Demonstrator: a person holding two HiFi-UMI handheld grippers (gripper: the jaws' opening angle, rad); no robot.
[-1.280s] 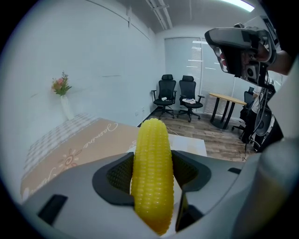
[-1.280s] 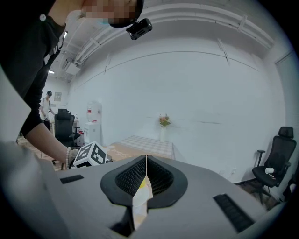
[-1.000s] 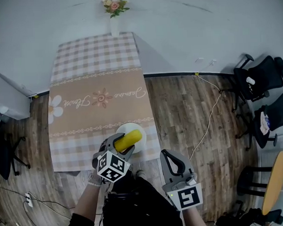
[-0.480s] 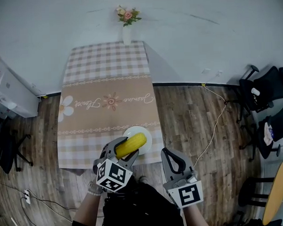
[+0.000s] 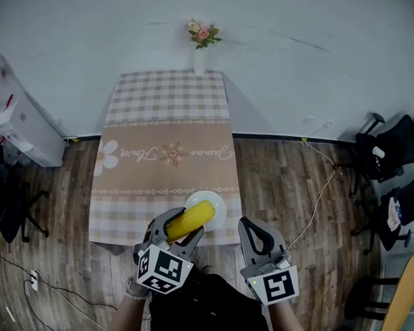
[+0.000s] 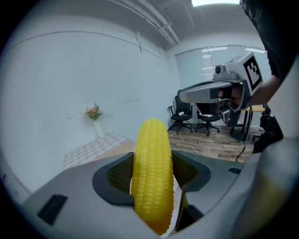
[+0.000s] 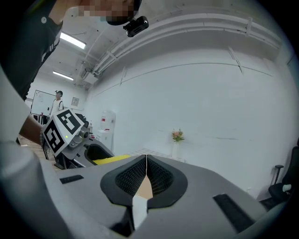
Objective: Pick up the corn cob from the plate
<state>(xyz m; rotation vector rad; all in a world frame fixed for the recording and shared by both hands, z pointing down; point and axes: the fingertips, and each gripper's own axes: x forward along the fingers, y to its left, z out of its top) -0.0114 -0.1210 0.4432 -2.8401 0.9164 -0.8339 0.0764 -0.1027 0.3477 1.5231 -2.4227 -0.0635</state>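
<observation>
Overhead, left tongs (image 5: 186, 223) hold corn cob (image 5: 194, 217) over the plate (image 5: 220, 204); right tongs (image 7: 146, 159) closed.

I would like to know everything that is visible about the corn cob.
The corn cob is bright yellow, with neat rows of small kernels, and looks smooth like plastic. It is whole, with a rounded tip. The left tongs are shut on its middle, one dark ribbed pad on each side, and it sticks out past them. In the head view it overlaps the white plate, seemingly lifted off it.
</observation>
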